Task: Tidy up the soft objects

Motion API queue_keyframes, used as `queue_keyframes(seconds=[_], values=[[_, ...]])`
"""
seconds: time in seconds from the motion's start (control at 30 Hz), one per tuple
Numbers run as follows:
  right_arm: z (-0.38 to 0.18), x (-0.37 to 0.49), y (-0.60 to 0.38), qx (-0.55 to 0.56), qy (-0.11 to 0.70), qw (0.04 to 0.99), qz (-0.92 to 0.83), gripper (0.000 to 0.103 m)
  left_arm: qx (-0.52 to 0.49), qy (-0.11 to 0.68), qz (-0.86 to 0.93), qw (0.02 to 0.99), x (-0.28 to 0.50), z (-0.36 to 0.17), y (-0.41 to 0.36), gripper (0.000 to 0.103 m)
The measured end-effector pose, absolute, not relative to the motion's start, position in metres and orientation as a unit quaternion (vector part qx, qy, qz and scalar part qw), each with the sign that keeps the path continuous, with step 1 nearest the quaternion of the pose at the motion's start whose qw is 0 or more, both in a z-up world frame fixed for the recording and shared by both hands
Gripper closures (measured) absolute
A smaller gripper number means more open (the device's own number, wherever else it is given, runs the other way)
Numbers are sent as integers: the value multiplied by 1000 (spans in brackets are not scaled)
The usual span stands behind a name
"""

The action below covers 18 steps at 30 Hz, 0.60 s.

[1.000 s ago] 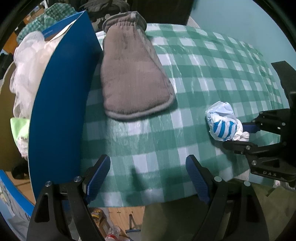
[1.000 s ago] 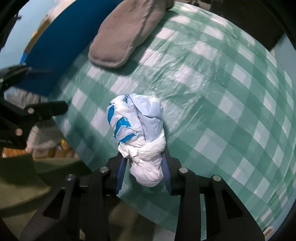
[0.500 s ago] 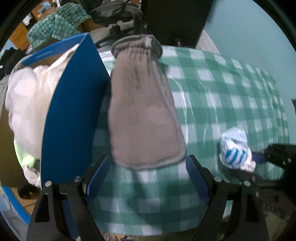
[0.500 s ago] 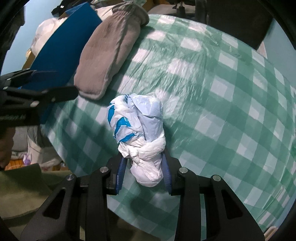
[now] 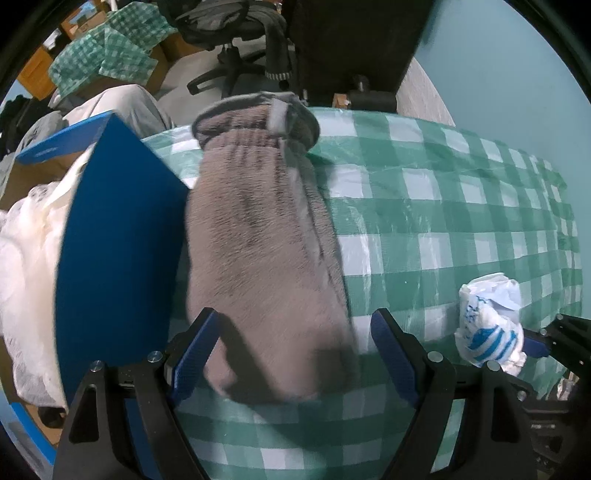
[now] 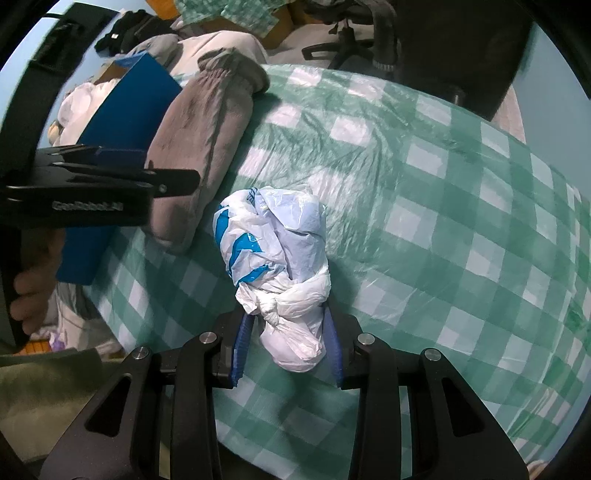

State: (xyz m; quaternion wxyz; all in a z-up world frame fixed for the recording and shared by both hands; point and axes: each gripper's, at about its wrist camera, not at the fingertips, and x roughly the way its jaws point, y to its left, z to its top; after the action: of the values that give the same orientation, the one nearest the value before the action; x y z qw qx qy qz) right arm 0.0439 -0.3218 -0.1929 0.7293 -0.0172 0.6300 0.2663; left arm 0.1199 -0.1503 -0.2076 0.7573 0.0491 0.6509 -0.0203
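Surface: a table under a green-and-white checked cloth, glossy like plastic film, creased and catching glare, spread ahead of both my claws. Room: teal wall to my right; beyond the far table edge a black office chair on a star base, cardboard boxes, and a second crumpled checked cloth heaped on them. Item one: grey mitten, plush fleece with a brushed nap, rounded at the near end, gathered elastic cuff and a small loop tab at the far end; it lies flat on the cloth, its rounded tip between the prongs of my left claw. That claw is spread wide, blue-padded fingers either side of the tip, neither pad clearly pressing it. Item two: blue box, stiff, smooth-sided, standing just left of the mitten and touching its long edge; white gauzy fabric and thin plastic bulge from its open top on my far left. Item three: knotted plastic bag, thin crinkled film, white with bright blue stripes, twisted into a lumpy bundle with a tight knot near its base. My right claw is clamped on the bag's white lower end, pads pinching it from both sides, the striped bulk sticking out forward over the cloth.
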Motion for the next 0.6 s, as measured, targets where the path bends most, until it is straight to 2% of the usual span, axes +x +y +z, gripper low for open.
queue_keyframes(seconds=[0.23, 0.43, 0.47, 0.6], values=[[-195, 44, -323, -12, 631, 730, 262, 68, 103, 671, 8, 734, 132, -236, -160, 17], [-196, 46, -324, -11, 631, 730, 263, 68, 85, 674, 11, 734, 135, -238, -155, 17], [-195, 47, -325, -11, 630, 731, 263, 68, 81, 673, 9, 735, 133, -236, -152, 18], [-195, 47, -326, -10, 629, 732, 262, 68, 69, 663, 4, 745, 128, -232, -138, 43]])
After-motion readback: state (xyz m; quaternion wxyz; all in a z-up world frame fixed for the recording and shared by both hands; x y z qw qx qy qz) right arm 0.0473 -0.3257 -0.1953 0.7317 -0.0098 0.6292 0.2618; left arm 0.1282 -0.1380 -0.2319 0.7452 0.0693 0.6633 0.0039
